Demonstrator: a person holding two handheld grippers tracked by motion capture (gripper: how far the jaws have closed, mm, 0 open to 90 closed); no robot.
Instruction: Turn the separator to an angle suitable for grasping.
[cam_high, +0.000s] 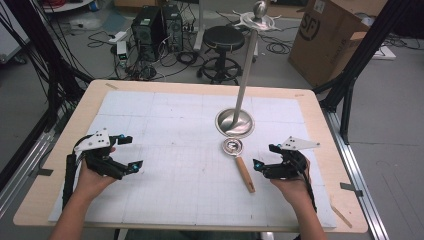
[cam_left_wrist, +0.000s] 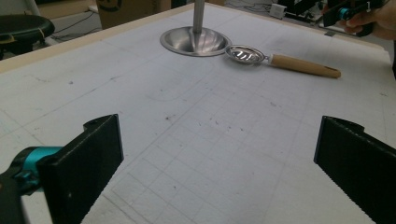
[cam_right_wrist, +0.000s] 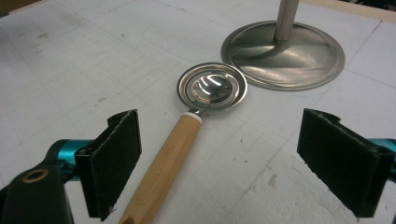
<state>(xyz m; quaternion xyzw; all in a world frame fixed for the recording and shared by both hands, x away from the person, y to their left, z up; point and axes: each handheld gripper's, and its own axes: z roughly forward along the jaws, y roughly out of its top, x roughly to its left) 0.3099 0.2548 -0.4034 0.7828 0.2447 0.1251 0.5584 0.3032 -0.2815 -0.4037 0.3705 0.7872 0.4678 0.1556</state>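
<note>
At the centre of the high view, a wooden-handled metal scoop (cam_high: 239, 162) lies flat on the white worktop (cam_high: 165, 150), its round bowl touching the base of a steel stand (cam_high: 234, 122). Just right of its handle, the right gripper (cam_high: 263, 161) hovers with jaws apart, holding nothing. At lower left, well apart from the scoop, the left gripper (cam_high: 129, 152) is likewise spread and empty.
</note>
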